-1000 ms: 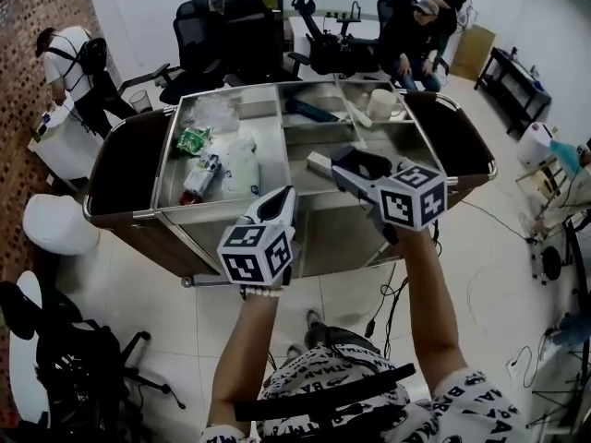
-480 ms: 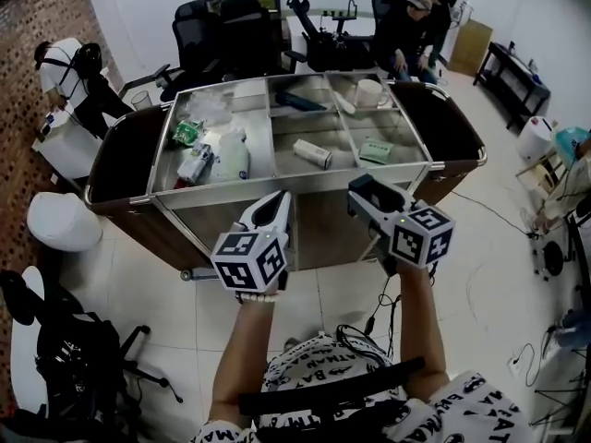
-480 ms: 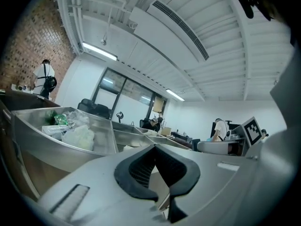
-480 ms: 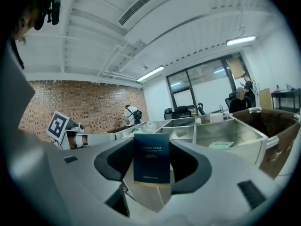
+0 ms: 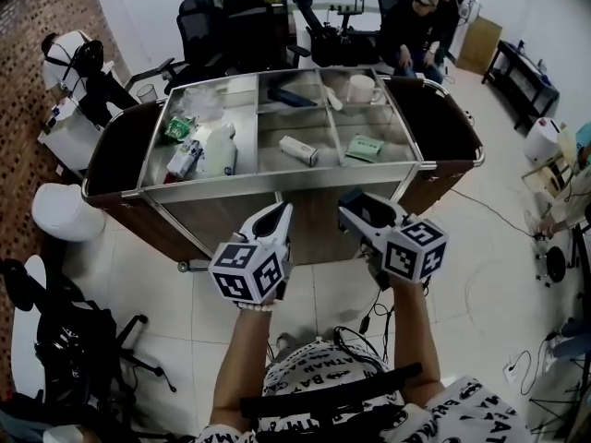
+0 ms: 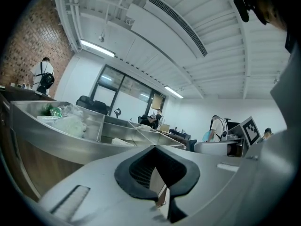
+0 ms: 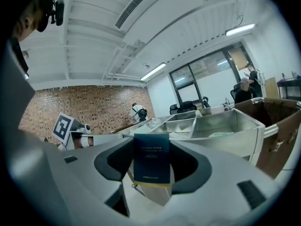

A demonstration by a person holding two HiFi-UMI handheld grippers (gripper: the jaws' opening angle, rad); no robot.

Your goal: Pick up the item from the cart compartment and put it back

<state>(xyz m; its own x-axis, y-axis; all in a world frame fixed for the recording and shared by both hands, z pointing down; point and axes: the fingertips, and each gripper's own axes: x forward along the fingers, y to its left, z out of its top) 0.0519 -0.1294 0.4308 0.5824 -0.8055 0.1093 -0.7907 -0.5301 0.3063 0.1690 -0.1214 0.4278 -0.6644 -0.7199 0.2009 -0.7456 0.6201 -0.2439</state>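
The steel cart [image 5: 277, 182] stands in front of me with its open compartments. My right gripper [image 5: 349, 207] hangs before the cart's near wall, shut on a small dark blue box [image 7: 151, 163] that stands upright between its pads. The box's dark end [image 5: 355, 198] shows at the tips in the head view. My left gripper [image 5: 281, 213] is beside it to the left, jaws together [image 6: 155, 148] and nothing in them. A white box [image 5: 297, 149] lies in the middle compartment and a green packet [image 5: 363, 148] in the right one.
The left compartment holds a white bag [image 5: 220, 148], a green packet [image 5: 177, 129] and a small bottle [image 5: 184, 161]. A white mug [image 5: 361, 89] sits at the back. Office chairs [image 5: 242, 30] and seated people stand behind the cart. A white bin [image 5: 61, 214] and floor cables [image 5: 367, 317] are nearby.
Both grippers have drawn back from over the cart toward me and sunk a little. The right one still carries the dark box and has rolled slightly.
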